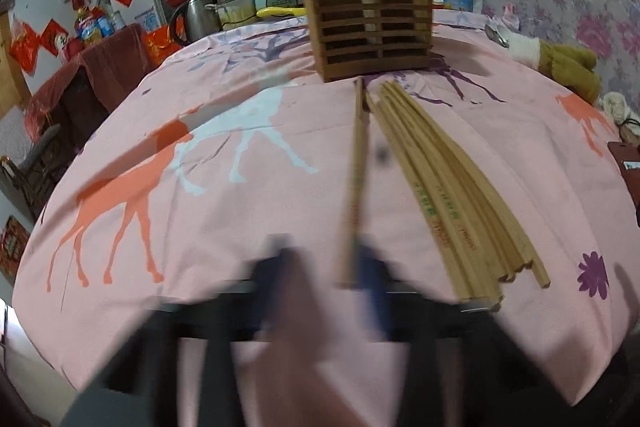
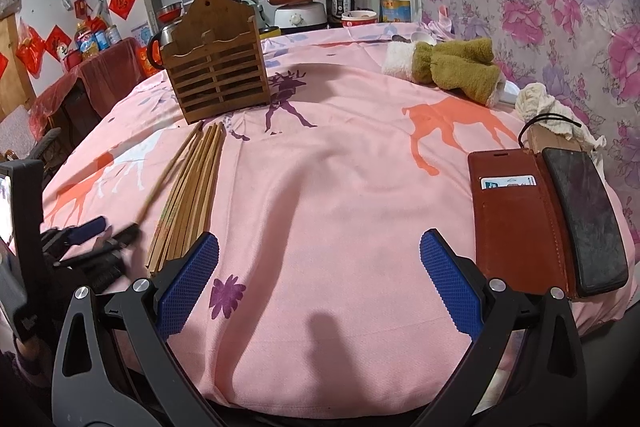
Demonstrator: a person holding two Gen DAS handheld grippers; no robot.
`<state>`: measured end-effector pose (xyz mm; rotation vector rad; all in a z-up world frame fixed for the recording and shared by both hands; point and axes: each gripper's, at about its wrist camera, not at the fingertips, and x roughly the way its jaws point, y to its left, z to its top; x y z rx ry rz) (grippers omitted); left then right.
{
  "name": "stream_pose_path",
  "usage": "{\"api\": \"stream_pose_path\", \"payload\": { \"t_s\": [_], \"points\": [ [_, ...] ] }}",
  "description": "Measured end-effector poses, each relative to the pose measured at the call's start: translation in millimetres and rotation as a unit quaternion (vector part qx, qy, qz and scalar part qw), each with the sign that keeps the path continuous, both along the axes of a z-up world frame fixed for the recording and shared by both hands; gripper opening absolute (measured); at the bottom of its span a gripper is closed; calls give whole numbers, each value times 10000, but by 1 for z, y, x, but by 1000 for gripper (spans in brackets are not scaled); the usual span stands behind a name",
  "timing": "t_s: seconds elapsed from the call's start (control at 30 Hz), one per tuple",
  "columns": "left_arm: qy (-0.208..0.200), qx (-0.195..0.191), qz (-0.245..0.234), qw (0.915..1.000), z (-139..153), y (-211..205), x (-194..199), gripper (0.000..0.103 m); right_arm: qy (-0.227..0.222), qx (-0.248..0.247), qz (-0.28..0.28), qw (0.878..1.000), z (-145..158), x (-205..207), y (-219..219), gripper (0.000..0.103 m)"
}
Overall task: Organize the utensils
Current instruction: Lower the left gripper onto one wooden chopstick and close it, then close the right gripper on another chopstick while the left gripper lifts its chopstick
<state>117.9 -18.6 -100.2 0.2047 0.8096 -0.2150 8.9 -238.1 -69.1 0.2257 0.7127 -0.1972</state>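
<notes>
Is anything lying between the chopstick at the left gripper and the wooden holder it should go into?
Nothing visible. Bare pink cloth runs from the single chopstick at the left gripper to the wooden holder. The chopstick bundle lies beside that path.

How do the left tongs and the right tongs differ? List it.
The left tongs are closed on a single chopstick; the right tongs stand wide open and empty. The left tongs look motion-blurred; the right tongs look sharp. Both have blue pads and point toward the wooden holder.
</notes>
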Motion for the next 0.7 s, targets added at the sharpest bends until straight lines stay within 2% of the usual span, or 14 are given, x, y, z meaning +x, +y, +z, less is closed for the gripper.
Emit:
{"api": "stream_pose_path", "payload": {
  "t_s": [0.1, 0.23, 0.3, 0.4, 0.5, 0.7],
  "points": [
    [-36, -21, 189, 9998, -1, 20, -4, 10, -57, -74, 201, 9998, 2, -1, 6, 97],
    [-59, -186, 309, 9993, -1, 41, -8, 19, -148, -148, 800, 9966, 3, -2, 22, 95],
    [-169, -152, 501, 9985, -3, 45, -9, 40, -166, -172, 1120, 9934, 2, -1, 31, 82],
    [-238, -303, 583, 9976, -4, 52, -7, 50, -102, -171, 1595, 9870, -1, 2, 43, 59],
    [-207, -523, 663, 9962, -6, 61, -3, 59, 61, -78, 2027, 9792, -8, 11, 54, 46],
    [-301, -423, 682, 9963, -7, 59, -6, 61, 487, -163, 2316, 9714, -29, 29, 69, 41]
  ]
}}
